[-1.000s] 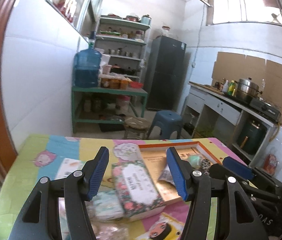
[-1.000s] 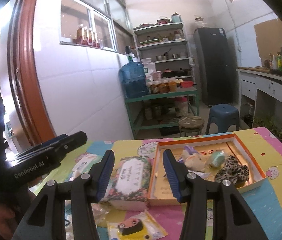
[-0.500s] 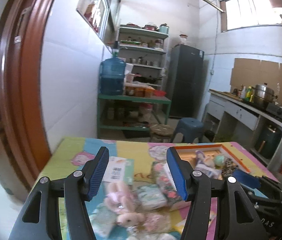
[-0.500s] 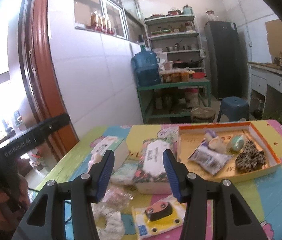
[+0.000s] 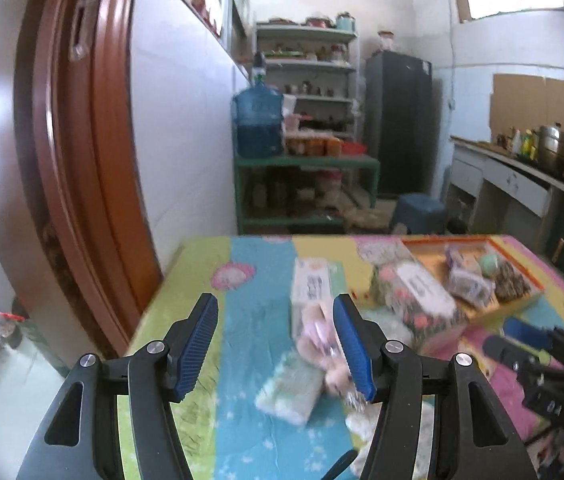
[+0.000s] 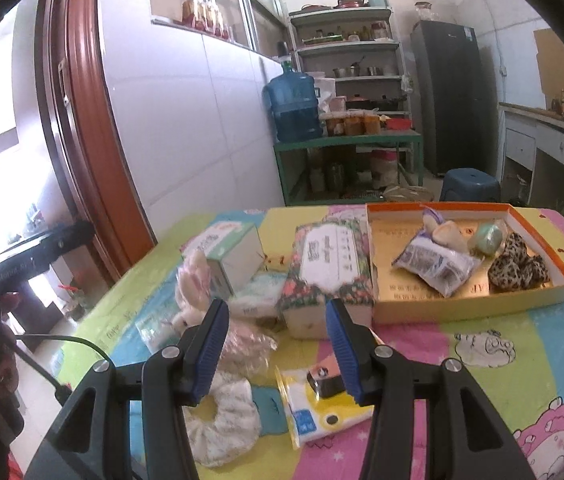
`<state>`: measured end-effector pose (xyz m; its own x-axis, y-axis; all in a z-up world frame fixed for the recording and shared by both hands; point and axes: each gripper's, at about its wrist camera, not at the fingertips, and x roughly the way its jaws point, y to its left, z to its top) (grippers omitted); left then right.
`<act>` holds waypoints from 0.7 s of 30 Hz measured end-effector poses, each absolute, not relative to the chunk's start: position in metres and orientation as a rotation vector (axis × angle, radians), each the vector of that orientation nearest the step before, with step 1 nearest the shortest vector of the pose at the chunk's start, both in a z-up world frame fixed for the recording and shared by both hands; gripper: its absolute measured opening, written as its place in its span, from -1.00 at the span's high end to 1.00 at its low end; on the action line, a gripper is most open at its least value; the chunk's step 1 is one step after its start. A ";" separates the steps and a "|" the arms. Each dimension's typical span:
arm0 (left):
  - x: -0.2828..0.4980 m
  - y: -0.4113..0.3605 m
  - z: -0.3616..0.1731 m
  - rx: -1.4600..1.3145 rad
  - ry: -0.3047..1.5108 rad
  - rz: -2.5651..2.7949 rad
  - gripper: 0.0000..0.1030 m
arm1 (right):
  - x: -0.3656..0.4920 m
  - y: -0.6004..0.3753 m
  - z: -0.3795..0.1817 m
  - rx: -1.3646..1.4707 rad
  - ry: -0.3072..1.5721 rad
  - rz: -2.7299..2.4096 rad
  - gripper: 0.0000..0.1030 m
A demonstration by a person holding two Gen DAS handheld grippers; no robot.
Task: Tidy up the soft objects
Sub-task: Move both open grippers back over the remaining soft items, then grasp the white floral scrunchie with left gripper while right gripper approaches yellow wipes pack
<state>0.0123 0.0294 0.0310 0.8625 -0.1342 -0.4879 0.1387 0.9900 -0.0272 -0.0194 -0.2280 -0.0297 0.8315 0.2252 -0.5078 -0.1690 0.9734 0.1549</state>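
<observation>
My left gripper [image 5: 274,302] is open over the striped cloth, with nothing between its fingers. Just behind its right finger lies a pink plush rabbit [image 5: 317,332], with a small tissue pack [image 5: 289,388] in front of it. My right gripper [image 6: 276,306] is open too, above a crinkly pink bag [image 6: 246,340], a white scrunchie [image 6: 222,420] and a yellow packet [image 6: 321,404]. The rabbit [image 6: 192,280] leans on a white tissue box [image 6: 234,252]. An orange-rimmed box [image 6: 537,236] holds a printed packet [image 6: 433,264], a leopard scrunchie [image 6: 517,264] and a green ball [image 6: 489,234].
A floral tissue pack [image 6: 329,260] lies between the white box and the orange-rimmed box. A red-brown door frame [image 5: 82,160] stands left of the table. Behind the table are a green shelf [image 6: 345,140] with a water jug, a blue stool [image 6: 469,184] and a fridge. A black cable [image 6: 62,344] hangs at the left.
Both views have swung left and sunk toward the table. The rabbit, scrunchie and yellow packet have come into view, and the orange-rimmed box has slid right. Both jaws stand as wide as before.
</observation>
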 end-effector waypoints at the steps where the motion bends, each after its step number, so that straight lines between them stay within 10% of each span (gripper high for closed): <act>1: 0.012 0.028 0.021 0.001 0.535 -0.180 -0.20 | -0.020 -0.228 -0.033 0.098 0.557 0.201 0.02; 21: 0.012 -0.034 -0.103 -0.071 0.839 -0.403 -0.19 | -0.023 -0.265 -0.071 0.118 0.649 0.102 0.01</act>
